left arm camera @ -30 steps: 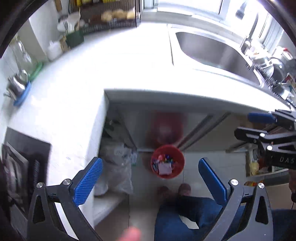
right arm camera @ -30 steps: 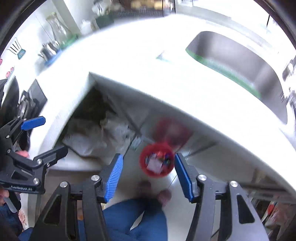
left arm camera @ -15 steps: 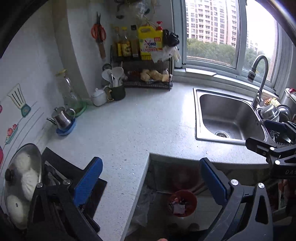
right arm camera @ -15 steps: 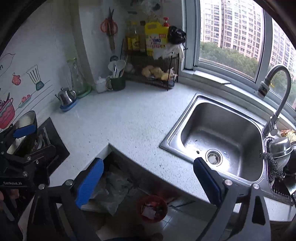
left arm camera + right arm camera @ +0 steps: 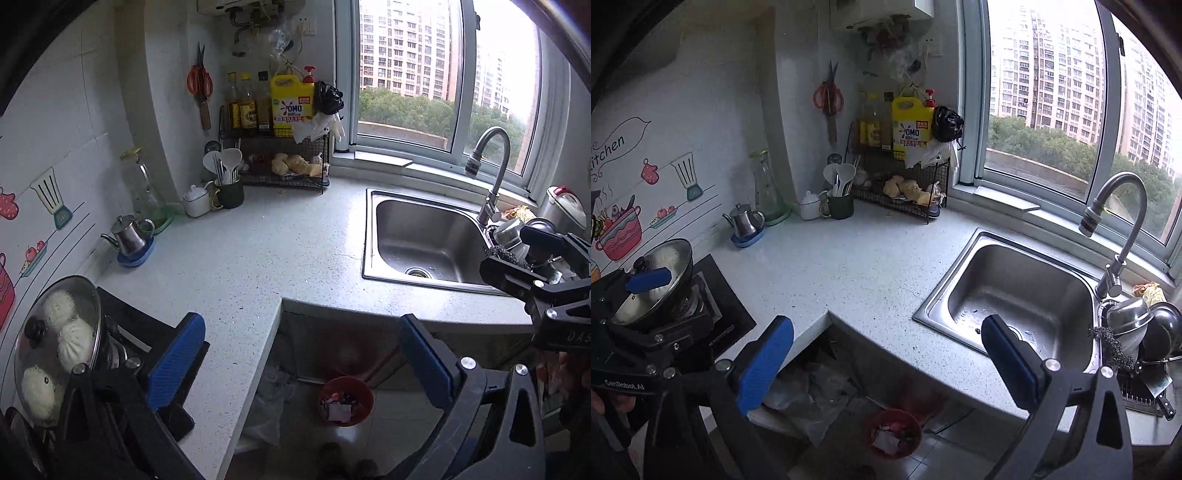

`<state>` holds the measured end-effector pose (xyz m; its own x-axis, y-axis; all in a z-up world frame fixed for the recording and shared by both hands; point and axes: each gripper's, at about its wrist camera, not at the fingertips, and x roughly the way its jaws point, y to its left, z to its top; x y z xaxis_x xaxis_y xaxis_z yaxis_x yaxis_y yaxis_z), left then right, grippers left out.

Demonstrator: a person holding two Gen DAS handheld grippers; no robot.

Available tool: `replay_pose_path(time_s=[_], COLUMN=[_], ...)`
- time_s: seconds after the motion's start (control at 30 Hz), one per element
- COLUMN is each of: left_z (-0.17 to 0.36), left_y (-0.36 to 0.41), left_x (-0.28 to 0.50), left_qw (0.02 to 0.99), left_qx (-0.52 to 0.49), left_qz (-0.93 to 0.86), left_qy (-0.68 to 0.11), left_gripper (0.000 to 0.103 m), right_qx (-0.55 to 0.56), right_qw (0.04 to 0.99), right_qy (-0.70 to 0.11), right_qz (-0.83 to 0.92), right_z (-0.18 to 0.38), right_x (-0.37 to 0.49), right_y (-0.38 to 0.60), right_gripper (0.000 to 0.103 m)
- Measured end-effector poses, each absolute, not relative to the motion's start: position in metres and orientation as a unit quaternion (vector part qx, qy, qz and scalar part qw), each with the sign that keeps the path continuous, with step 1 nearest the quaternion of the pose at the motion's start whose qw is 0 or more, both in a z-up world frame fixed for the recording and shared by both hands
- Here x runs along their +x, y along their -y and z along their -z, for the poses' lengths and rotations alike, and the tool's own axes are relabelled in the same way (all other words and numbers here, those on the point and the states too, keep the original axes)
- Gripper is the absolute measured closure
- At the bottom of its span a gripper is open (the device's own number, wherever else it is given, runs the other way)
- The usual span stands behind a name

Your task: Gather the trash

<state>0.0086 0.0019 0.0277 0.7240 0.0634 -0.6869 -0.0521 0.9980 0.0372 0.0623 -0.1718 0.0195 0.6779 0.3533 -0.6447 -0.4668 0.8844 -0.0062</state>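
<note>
Both grippers, left (image 5: 295, 362) and right (image 5: 882, 365), empty with jaws apart; trash already in red bin (image 5: 346, 400); bench (image 5: 258, 251) apparently cleared.

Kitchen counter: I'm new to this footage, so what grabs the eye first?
Probably the big window with tower blocks behind the steel sink on the right. Next, the yellow detergent jug on the corner rack, and the red trash bin on the floor under the counter.
</note>
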Motion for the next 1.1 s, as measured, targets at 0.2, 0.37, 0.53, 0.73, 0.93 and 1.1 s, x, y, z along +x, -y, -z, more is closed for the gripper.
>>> replay_pose_path(time_s=[0.2, 0.37, 0.53, 0.73, 0.93, 1.1], left_z=[-0.023, -0.019, -0.018, -0.017, -0.016, -0.015], left_y=[0.018, 0.030, 0.038, 0.042, 0.038, 0.035], left_x=[-0.014, -0.028, -0.035, -0.038, -0.040, -0.042], left_qw=[0.925, 0.924, 0.923, 0.924, 0.924, 0.923], left_qx=[0.007, 0.005, 0.010, 0.017, 0.014, 0.013], left_qz=[-0.024, -0.020, -0.016, -0.006, -0.009, -0.011], left_qy=[-0.379, -0.382, -0.384, -0.381, -0.382, -0.385], left_gripper=[0.000, 0.000, 0.000, 0.000, 0.000, 0.000], right_qx=[-0.087, -0.085, -0.090, -0.091, -0.098, -0.100], right_qw=[0.910, 0.906, 0.904, 0.905, 0.906, 0.904], right_qy=[-0.339, -0.348, -0.351, -0.350, -0.348, -0.353], right_qz=[-0.223, -0.223, -0.227, -0.222, -0.218, -0.218], right_z=[-0.024, -0.019, -0.020, -0.022, -0.022, -0.020], right_x=[0.040, 0.030, 0.018, 0.014, 0.010, 0.005], right_y=[0.192, 0.203, 0.203, 0.203, 0.199, 0.196], right_gripper=[0.001, 0.001, 0.001, 0.001, 0.001, 0.001])
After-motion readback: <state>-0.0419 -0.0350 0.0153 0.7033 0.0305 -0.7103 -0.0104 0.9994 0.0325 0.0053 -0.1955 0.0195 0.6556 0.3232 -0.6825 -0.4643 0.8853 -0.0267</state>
